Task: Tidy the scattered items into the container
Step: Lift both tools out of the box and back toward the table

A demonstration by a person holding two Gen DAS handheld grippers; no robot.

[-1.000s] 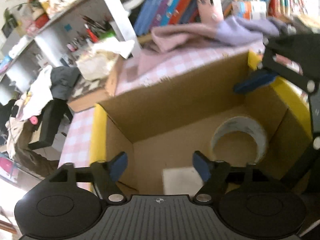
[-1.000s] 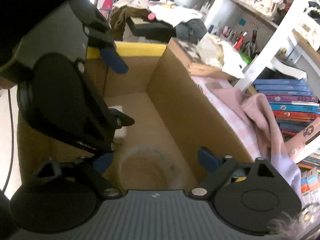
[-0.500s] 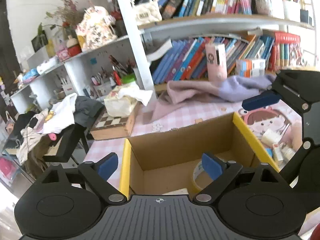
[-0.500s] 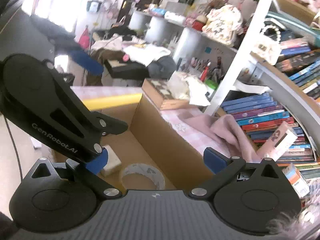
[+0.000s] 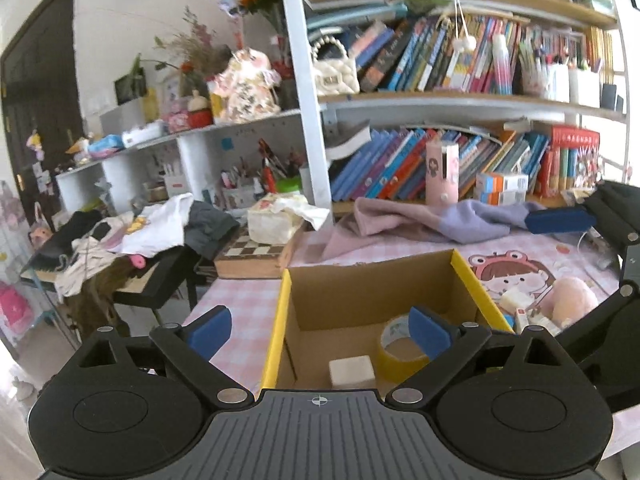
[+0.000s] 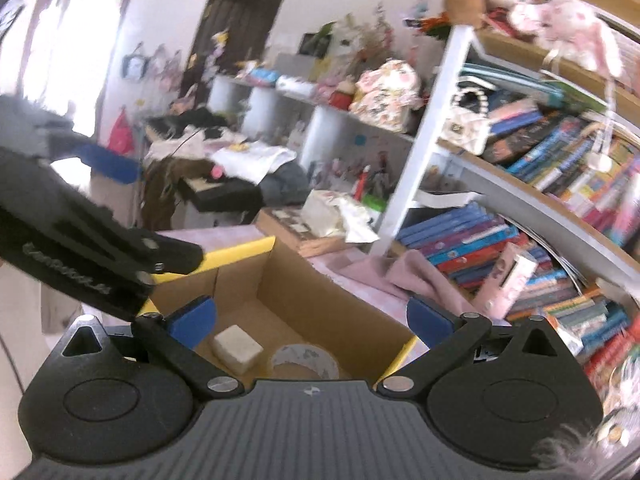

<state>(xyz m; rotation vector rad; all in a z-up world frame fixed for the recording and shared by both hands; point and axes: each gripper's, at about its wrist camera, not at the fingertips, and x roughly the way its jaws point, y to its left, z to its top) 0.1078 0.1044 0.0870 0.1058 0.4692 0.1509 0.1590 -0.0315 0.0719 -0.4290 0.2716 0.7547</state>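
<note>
L gripper (image 5: 319,329), jaws opening w/ nothing clamped, hangs above the open cardboard box (image 5: 372,280) on the pink-checked worktop (image 5: 236,300); inside the box lie a roll of tape (image 5: 394,346) & a white block (image 5: 352,370), side by side. R gripper (image 6: 312,316) is spread wide & empty over the same box, tape and block below it. Small items (image 5: 520,308) & a pink plush (image 5: 574,298) lie on the worktop just R of the box.
</note>
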